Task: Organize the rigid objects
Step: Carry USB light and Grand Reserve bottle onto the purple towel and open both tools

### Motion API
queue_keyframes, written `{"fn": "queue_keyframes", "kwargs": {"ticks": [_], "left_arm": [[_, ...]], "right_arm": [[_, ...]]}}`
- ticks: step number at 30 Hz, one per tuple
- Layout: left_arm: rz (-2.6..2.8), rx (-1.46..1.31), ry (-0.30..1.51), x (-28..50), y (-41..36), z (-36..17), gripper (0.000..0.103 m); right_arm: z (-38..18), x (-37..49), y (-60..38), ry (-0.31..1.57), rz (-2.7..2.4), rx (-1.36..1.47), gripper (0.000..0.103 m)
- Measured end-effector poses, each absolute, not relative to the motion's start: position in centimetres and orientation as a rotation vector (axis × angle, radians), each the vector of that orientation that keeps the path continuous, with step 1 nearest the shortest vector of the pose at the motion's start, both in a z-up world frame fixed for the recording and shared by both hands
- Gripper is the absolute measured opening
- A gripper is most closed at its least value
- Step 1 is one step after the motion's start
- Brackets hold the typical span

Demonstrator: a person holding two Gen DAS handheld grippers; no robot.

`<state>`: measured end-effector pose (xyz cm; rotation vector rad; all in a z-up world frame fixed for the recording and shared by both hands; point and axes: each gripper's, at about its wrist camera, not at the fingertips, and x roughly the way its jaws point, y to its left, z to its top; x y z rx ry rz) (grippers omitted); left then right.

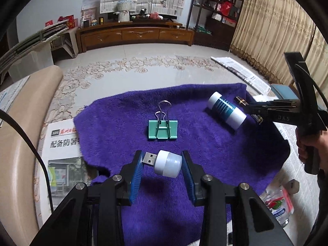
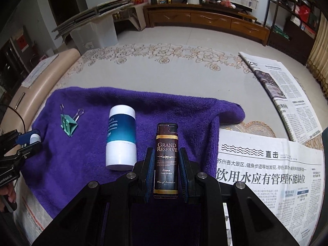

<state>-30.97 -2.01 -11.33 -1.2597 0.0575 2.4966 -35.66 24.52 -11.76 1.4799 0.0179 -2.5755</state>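
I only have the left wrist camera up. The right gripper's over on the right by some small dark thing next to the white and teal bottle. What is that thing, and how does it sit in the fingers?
Observer: It is a dark lighter labelled "Grand Reserve". It lies lengthwise between the fingers of the right gripper, with its cap end pointing away. The pads sit close on both sides, but I cannot tell whether they press on it.
Operator: From here it seems to touch the bottle. Does it?
Observer: No. The right wrist view shows a strip of purple towel between the lighter and the bottle, which lies to the lighter's left.
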Motion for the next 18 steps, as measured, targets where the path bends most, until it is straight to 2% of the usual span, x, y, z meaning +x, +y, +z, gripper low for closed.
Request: {"fn": "queue_keyframes", "kwargs": {"ticks": [14,18], "left_arm": [[2.43,-1.351,0.23,-31.7,-0.8,-13.8,0.035],[2.428,-1.337,0.271,-31.3,-0.7,-13.8,0.035]], "right_arm": [[-13.3,-35.9,23.9,0.152,-2.514,1.503,0.024],[-13.3,-35.6,23.9,0.162,-2.488,1.492,0.028]]}}
